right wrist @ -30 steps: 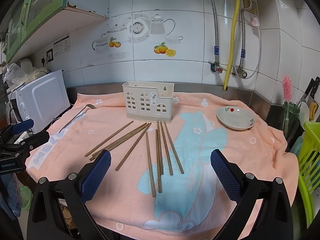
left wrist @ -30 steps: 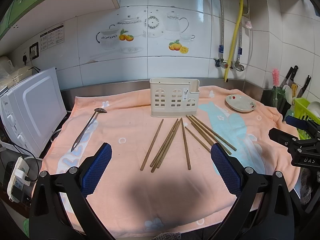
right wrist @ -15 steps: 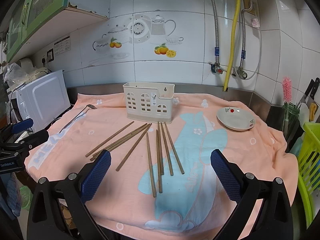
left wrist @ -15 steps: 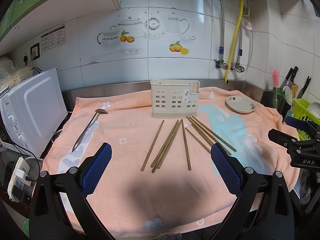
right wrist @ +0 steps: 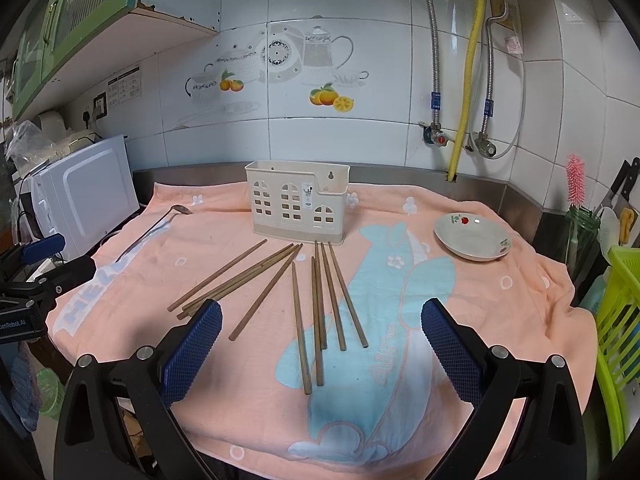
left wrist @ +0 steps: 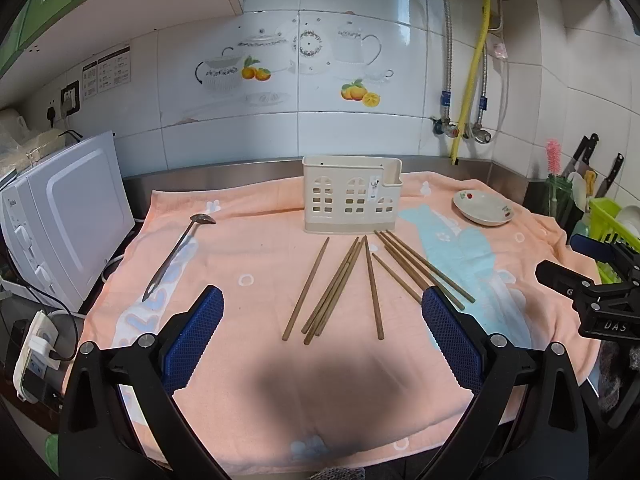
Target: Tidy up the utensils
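Several wooden chopsticks [left wrist: 340, 284] lie fanned out on a peach towel [left wrist: 248, 256], in front of a cream utensil holder [left wrist: 352, 196] standing upright at the back. They also show in the right wrist view [right wrist: 316, 304], below the holder [right wrist: 298, 204]. A metal ladle [left wrist: 176, 248] lies at the left, also in the right wrist view [right wrist: 152, 228]. My left gripper [left wrist: 320, 332] is open and empty, near the towel's front edge. My right gripper [right wrist: 320, 340] is open and empty, above the near chopstick ends.
A small white dish [left wrist: 482, 208] sits at the back right of the towel. A white microwave [left wrist: 60, 216] stands at the left. A green rack [right wrist: 620, 312], a jar with a pink brush [right wrist: 576, 208] and knives stand at the right. Pipes run down the tiled wall.
Both grippers have shifted very slightly; the scene sits a touch lower in view. Nothing on the towel has moved.
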A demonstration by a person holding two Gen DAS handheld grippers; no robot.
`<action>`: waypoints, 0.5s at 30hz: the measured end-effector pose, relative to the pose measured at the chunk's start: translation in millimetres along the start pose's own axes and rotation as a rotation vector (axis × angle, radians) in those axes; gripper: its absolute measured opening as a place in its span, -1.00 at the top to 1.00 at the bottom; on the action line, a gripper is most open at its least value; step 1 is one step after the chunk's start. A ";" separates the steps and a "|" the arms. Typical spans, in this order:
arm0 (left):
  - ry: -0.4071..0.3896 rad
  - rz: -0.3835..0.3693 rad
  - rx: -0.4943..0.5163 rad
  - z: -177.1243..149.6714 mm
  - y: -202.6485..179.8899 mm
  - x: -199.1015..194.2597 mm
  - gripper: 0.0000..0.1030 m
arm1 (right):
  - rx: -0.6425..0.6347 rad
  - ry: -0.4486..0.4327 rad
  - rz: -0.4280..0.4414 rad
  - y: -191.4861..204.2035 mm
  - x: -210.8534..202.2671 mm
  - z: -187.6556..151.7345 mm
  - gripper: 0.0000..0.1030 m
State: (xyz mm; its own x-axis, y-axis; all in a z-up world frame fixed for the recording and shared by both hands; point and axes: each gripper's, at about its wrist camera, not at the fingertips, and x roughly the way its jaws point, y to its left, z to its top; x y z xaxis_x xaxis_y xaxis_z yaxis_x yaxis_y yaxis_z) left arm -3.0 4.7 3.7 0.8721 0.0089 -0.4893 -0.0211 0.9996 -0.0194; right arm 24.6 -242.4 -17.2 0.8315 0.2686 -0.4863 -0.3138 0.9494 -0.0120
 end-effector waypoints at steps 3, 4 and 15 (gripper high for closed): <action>0.002 0.000 -0.002 -0.2 1.1 1.7 -0.90 | 0.003 0.004 0.000 -1.2 3.1 0.4 -0.88; 0.003 0.000 -0.002 -0.3 1.4 2.6 -0.90 | 0.003 0.005 -0.002 -1.7 4.1 0.5 -0.88; 0.023 -0.002 -0.004 0.0 2.3 15.5 -0.90 | 0.003 0.019 -0.001 -7.0 17.2 2.3 -0.88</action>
State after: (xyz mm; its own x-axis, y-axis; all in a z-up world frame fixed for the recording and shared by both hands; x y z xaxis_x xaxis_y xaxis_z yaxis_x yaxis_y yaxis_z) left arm 10.4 7.1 -3.9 0.8607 0.0068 -0.5090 -0.0220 0.9995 -0.0239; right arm 42.1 -244.1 -23.5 0.8228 0.2642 -0.5031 -0.3115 0.9502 -0.0104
